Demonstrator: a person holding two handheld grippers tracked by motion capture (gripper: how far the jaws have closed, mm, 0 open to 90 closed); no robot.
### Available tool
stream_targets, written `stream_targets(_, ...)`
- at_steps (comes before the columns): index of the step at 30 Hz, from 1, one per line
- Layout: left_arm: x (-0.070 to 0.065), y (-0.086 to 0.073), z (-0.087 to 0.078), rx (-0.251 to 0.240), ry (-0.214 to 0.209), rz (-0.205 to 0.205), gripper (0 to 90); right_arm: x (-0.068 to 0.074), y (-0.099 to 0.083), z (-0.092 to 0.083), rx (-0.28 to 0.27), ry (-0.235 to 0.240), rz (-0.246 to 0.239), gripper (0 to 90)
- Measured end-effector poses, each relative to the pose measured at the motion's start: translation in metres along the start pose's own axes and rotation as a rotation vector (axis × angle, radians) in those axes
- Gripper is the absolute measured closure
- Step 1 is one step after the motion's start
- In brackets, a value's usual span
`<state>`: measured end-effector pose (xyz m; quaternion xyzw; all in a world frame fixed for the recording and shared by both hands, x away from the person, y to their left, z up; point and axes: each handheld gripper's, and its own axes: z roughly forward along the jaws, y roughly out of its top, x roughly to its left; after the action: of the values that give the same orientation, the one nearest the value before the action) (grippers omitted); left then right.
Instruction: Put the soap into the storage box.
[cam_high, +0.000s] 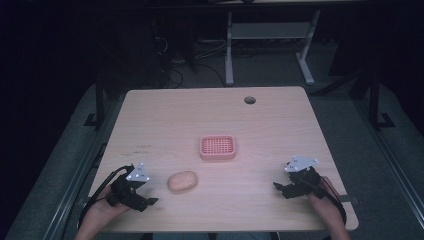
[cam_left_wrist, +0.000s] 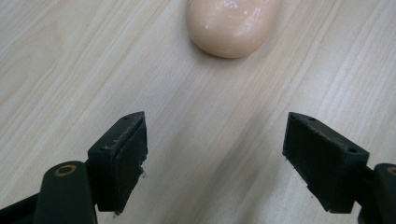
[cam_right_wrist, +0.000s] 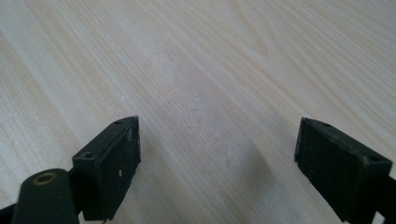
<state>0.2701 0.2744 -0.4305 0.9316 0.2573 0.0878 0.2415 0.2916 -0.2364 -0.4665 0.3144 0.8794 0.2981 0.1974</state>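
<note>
A: Risk check. The left gripper (cam_left_wrist: 212, 163) sits near the tabletop's (cam_high: 280, 125) front left corner, jaws wide apart, holding nothing. The soap bar (cam_left_wrist: 229, 25) lies just ahead, looks glossy; I'd expect it to squirt out of a pinch.

B: The right gripper (cam_right_wrist: 217, 170)?

A: Front right corner, gaping, empty-handed.

B: Containers?

A: Pink slotted soap dish (cam_high: 217, 147), mid-tabletop, nothing in it; soap lies apart, toward the front edge.

Both grippers, left gripper (cam_high: 150, 201) and right gripper (cam_high: 276, 186), are black, each with a grey three-cornered plate, black cables, and what look like small screw holes in the jaws.
</note>
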Motion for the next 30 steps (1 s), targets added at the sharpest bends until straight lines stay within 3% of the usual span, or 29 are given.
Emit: stream_targets(30, -0.003, 0.038, 0.008, 0.049, -0.014, 0.083, 21.4, 0.002, -0.001, -0.001, -0.008, 0.004, 0.010, 13.8)
